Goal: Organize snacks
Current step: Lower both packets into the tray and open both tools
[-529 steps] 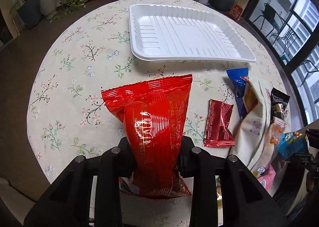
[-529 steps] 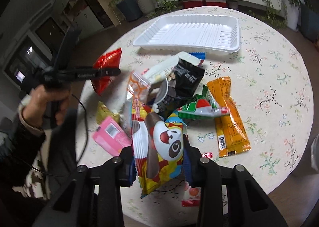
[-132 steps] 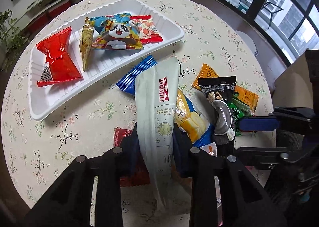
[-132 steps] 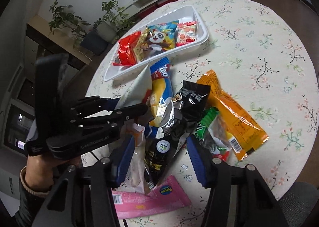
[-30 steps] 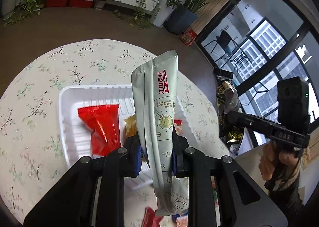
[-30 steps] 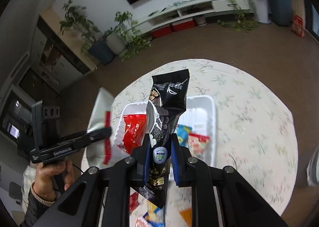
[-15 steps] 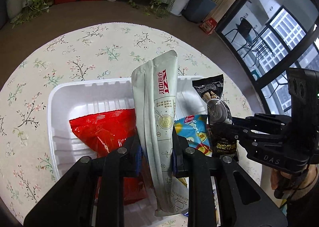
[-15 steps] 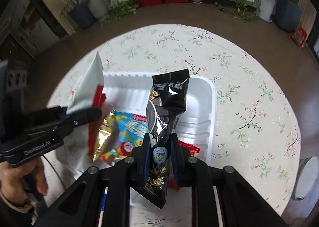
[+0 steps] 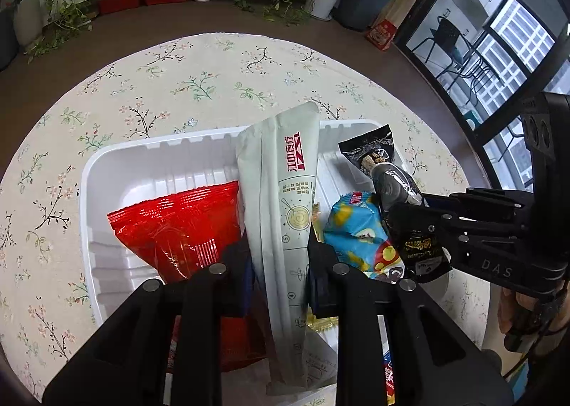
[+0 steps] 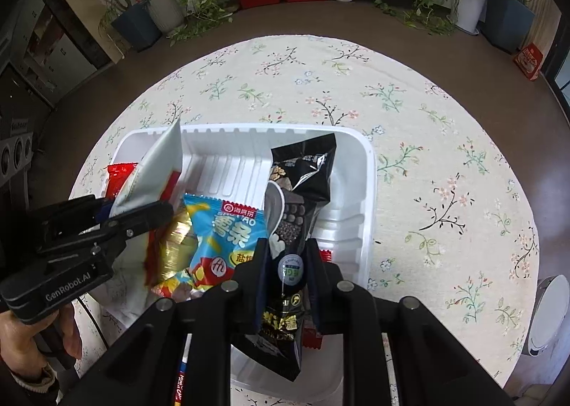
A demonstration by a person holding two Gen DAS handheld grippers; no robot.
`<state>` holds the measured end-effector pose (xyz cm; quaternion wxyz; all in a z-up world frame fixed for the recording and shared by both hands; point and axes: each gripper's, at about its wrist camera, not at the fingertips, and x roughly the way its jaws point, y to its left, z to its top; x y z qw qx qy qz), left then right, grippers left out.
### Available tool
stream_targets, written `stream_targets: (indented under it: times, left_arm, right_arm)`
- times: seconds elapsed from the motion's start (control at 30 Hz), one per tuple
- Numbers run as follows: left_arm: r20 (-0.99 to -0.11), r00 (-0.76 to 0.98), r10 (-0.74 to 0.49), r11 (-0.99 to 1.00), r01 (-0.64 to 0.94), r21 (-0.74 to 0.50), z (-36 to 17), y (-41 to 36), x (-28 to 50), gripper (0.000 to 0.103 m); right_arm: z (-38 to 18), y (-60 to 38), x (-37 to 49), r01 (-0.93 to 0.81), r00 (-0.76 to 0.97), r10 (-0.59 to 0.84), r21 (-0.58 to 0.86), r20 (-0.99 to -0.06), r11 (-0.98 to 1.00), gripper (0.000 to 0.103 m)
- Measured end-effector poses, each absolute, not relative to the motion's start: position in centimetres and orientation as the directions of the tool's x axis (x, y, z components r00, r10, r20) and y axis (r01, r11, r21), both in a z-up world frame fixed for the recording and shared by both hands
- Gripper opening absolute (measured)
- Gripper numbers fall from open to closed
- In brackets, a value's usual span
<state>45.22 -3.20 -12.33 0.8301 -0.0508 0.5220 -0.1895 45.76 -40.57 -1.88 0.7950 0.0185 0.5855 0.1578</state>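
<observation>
Both packets hang over the white tray on the floral worktop. The left gripper clamps a pale green sachet; the right gripper pinches a black snack bag. Each packet points to 12 o'clock from its jaws. Releasing low over bare tray floor, clear of the red packet and blue crisp bag, should stop pile-ups.
</observation>
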Motion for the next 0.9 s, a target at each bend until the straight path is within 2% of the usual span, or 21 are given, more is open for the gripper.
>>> stream_targets:
  times: [0.13, 0.27, 0.33, 0.4, 0.53, 0.6, 0.7, 0.8, 0.9]
  left_arm:
    - [-0.842, 0.389, -0.373, 0.923, 0.251, -0.293, -12.3, -3.2, 45.2, 0.023]
    - [-0.838, 0.394, -0.377, 0.921, 0.258, -0.293, -11.9, -3.5, 44.7, 0.029]
    - [-0.829, 0.403, -0.388, 0.917, 0.257, -0.304, -11.5, -3.3, 44.5, 0.039]
    - [-0.82, 0.413, -0.395, 0.915, 0.259, -0.31, -11.0, -3.3, 44.3, 0.057]
    - [-0.815, 0.418, -0.401, 0.912, 0.267, -0.311, -10.3, -3.4, 43.8, 0.061]
    - [-0.807, 0.434, -0.4, 0.913, 0.269, -0.307, -9.6, -3.2, 43.2, 0.073]
    - [-0.792, 0.462, -0.4, 0.914, 0.264, -0.308, -8.4, -2.7, 42.0, 0.082]
    - [-0.773, 0.486, -0.406, 0.912, 0.264, -0.313, -7.1, -2.1, 40.4, 0.096]
    - [-0.758, 0.514, -0.402, 0.914, 0.279, -0.296, -6.0, -1.8, 38.2, 0.099]
  right_arm:
    - [-1.9, -41.0, 45.9, -0.217, 0.272, 0.277, 0.222, -0.922, 0.951, 0.025]
    - [-1.9, -41.4, 45.8, -0.215, 0.275, 0.287, 0.232, -0.918, 0.949, 0.042]
    - [-1.6, -41.5, 45.7, -0.216, 0.286, 0.294, 0.238, -0.912, 0.947, 0.05]
    - [-1.5, -41.5, 45.5, -0.217, 0.293, 0.299, 0.241, -0.908, 0.946, 0.06]
    - [-1.1, -42.0, 45.2, -0.219, 0.3, 0.302, 0.243, -0.905, 0.945, 0.068]
    - [-0.5, -42.5, 44.8, -0.212, 0.312, 0.313, 0.255, -0.897, 0.943, 0.069]
    - [0.5, -43.4, 44.0, -0.21, 0.339, 0.336, 0.278, -0.879, 0.937, 0.082]
    - [1.5, -44.4, 42.7, -0.211, 0.362, 0.372, 0.313, -0.855, 0.926, 0.084]
    - [2.4, -45.2, 41.3, -0.212, 0.382, 0.407, 0.35, -0.83, 0.913, 0.089]
